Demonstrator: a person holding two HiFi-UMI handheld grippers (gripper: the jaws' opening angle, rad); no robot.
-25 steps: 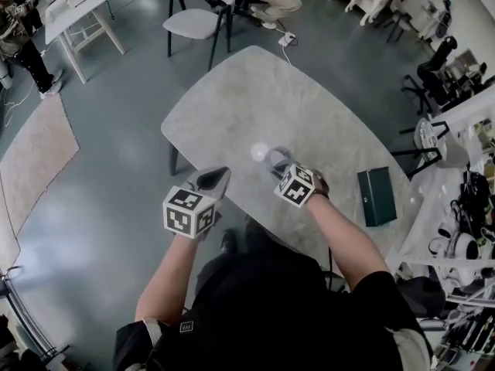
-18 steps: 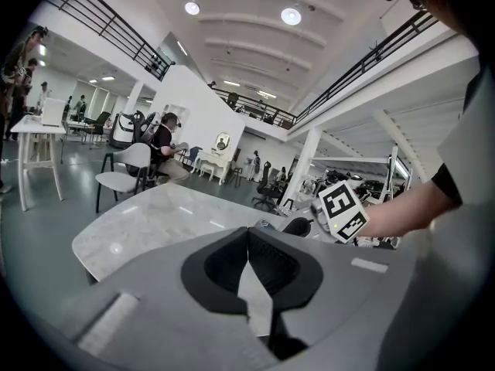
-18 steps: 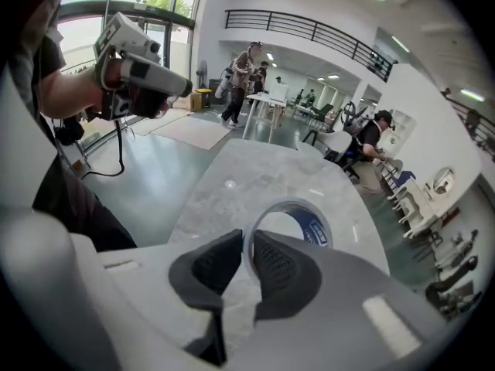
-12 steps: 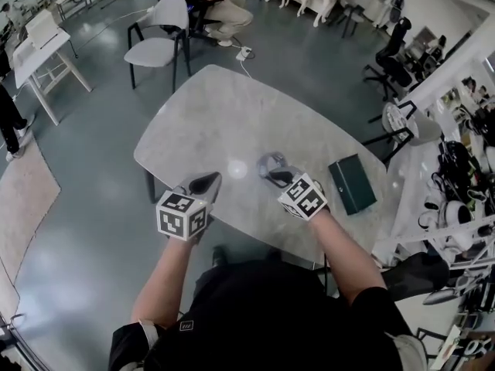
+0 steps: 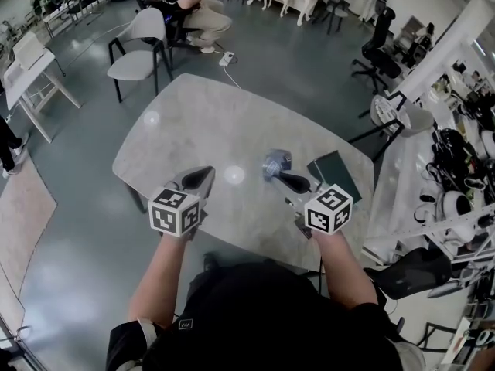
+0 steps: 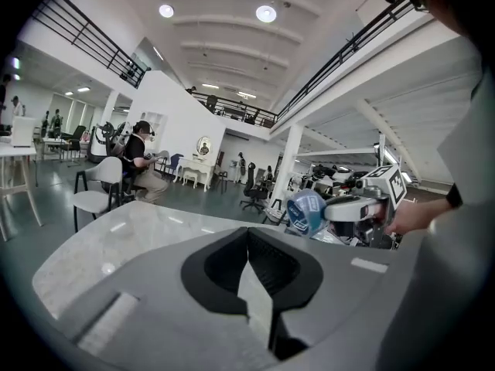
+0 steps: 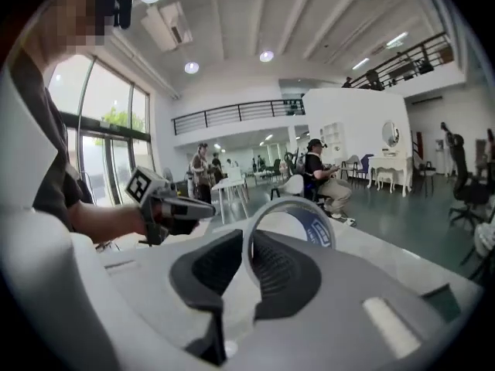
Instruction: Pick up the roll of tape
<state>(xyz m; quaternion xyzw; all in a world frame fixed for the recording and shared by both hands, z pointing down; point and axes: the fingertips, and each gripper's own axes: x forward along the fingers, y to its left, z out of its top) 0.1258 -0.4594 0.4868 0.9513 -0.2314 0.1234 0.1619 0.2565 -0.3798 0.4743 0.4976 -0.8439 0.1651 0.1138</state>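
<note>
Above the pale marbled oval table (image 5: 193, 122), the right gripper (image 5: 280, 173) pinches the wall of the blue-and-white roll of tape (image 5: 276, 161), apparently carrying it clear of the surface, while the left gripper (image 5: 201, 178), jaws pressed together and empty, waits aside, seemingly unneeded.

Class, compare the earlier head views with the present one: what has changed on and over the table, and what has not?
The right gripper, shut on the roll of tape, has lifted it off the table. The left gripper stays shut and empty, and the green box still lies on the table.
</note>
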